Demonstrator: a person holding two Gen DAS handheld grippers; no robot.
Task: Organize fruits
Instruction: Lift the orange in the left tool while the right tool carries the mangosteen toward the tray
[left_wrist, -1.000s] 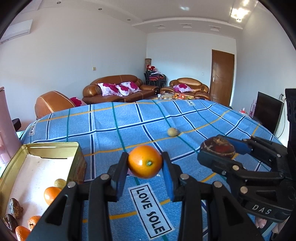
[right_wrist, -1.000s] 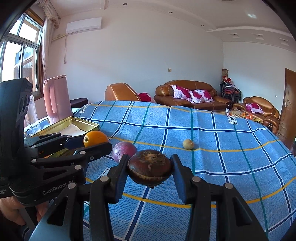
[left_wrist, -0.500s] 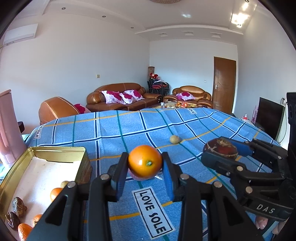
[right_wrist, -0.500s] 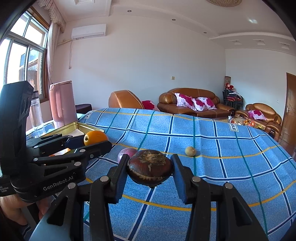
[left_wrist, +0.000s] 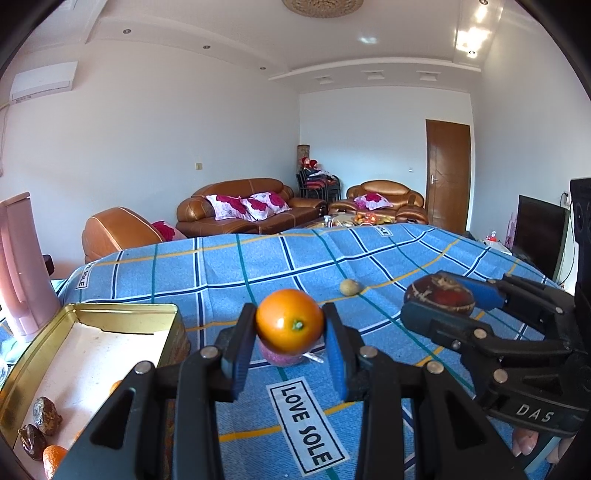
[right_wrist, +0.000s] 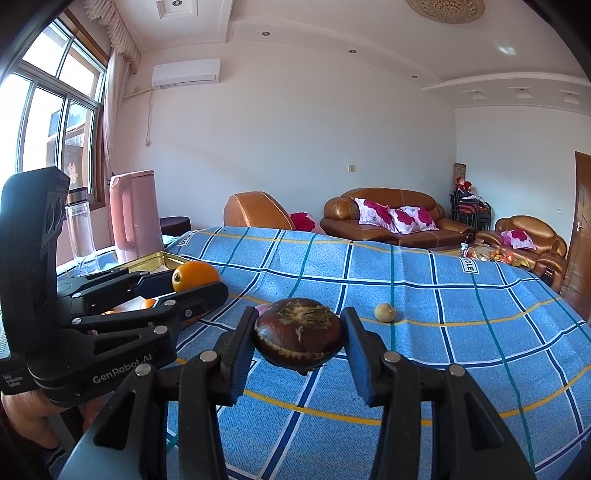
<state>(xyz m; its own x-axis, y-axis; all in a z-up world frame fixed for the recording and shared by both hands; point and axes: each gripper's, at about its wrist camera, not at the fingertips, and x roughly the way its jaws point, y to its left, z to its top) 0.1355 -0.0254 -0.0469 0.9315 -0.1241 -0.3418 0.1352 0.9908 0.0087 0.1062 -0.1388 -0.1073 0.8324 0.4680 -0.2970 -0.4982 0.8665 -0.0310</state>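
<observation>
1. Both views have tipped upward since a second ago: more ceiling shows, and the cloth sits lower in each picture. We read that as both claws lifting their noses a little while staying roughly in place.
2. Our left claw (left_wrist: 290, 334) is clamped on the orange (left_wrist: 290, 320), just as before; the fruit sits clear of the cloth between the pads.
3. Our right claw (right_wrist: 300, 341) is clamped on a dark brown, flattened fruit (right_wrist: 300, 336), also unchanged, and held off the cloth.
4. The tin (left_wrist: 110, 314) lies left of and below the left claw. More of its pale floor shows now, with a few dark fruits and oranges gathered at its near end.
5. We judge both fruits are picked and awaiting carriage to the tin; the left one has the shorter way.
6. Two fruits remain loose: a pink one (left_wrist: 284, 356) directly under and behind the orange, and a small yellowish one (left_wrist: 349, 287) ahead and to the right of the left claw.
7. The surface (right_wrist: 424, 291) wears a blue checked cloth with yellow and teal lines and a "LOVE SOLE" label just ahead of the left claw.
8. Beyond it stand brown leather sofas (right_wrist: 384, 216) with pink cushions, a wooden door, a window at far left, and a pink jug (right_wrist: 135, 214) beside the tin.
</observation>
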